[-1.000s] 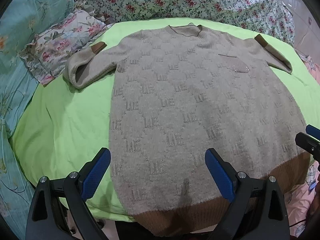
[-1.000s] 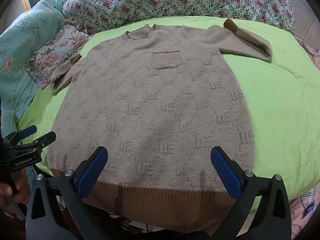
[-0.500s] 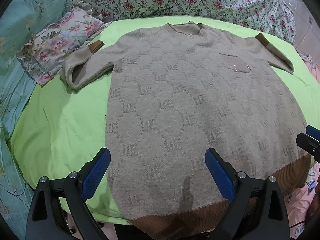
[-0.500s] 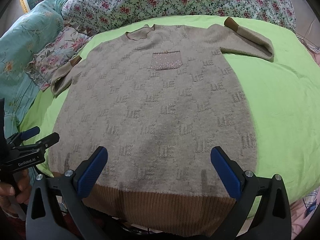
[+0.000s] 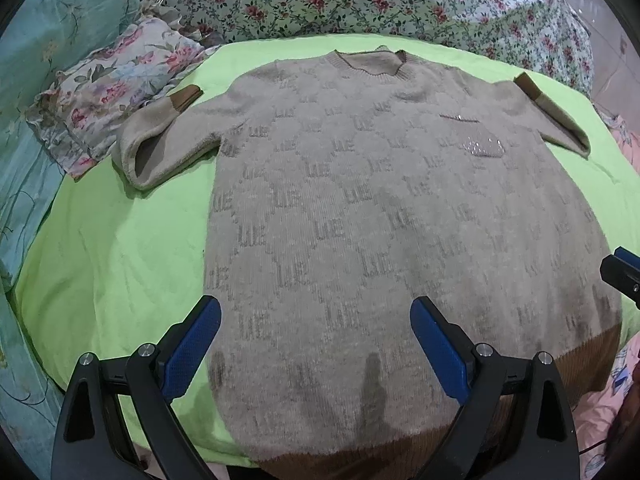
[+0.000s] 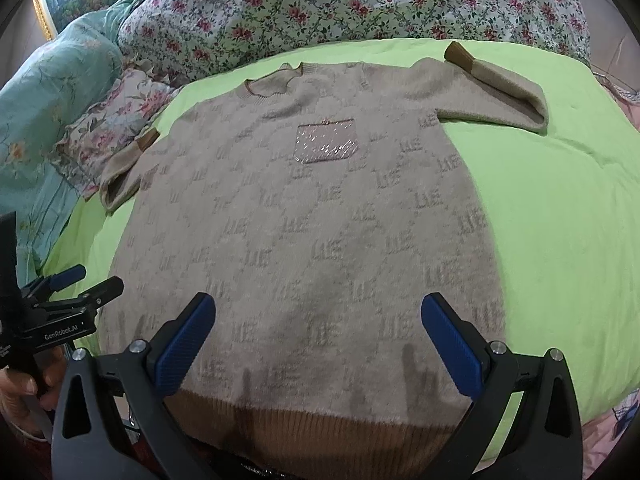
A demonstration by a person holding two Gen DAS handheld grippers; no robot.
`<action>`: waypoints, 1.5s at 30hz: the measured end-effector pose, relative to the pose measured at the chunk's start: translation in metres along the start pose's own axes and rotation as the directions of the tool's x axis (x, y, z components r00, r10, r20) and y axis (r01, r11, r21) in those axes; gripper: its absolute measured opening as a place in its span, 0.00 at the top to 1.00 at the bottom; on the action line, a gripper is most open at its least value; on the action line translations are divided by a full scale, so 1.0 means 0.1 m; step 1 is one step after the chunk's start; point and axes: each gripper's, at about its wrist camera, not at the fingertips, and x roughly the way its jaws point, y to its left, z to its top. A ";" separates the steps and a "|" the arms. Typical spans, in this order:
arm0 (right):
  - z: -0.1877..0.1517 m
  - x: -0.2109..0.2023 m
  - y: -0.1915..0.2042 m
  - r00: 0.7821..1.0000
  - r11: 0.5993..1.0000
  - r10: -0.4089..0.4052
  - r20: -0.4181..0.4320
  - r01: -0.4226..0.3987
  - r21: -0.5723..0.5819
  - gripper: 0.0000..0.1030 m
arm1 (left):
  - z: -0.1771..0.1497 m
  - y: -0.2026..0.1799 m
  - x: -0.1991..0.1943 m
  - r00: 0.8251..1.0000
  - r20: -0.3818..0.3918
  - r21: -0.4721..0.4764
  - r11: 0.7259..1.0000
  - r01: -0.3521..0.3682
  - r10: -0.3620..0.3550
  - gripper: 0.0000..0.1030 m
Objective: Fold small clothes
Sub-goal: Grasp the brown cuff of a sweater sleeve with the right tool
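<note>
A beige knitted sweater point(image 5: 380, 216) with a letter pattern, a brown ribbed hem and a sparkly chest pocket point(image 6: 325, 145) lies flat, front up, on a lime-green sheet point(image 5: 112, 264). Both sleeves are folded back, brown cuffs pointing to the collar. My left gripper point(image 5: 316, 344) is open and empty, above the sweater's lower left part. My right gripper point(image 6: 318, 336) is open and empty, above the lower right part near the hem point(image 6: 320, 424). The left gripper also shows at the left edge of the right wrist view point(image 6: 76, 284).
A floral quilt point(image 5: 360, 0) is bunched along the far side. A floral pillow point(image 5: 112, 84) and teal bedding point(image 5: 36, 60) lie to the left. The green sheet point(image 6: 560, 220) stretches to the right of the sweater. The bed's near edge is just under the hem.
Both grippers have moved slightly forward over the sweater, so less of the hem shows. Both stay open. The sweater has not moved.
</note>
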 end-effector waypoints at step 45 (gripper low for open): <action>2.85 1.76 -2.05 0.973 0.964 -0.230 0.027 0.224 0.144 0.88 | 1.09 0.25 1.00 0.995 -0.089 -0.044 0.998 -0.046 0.042 0.02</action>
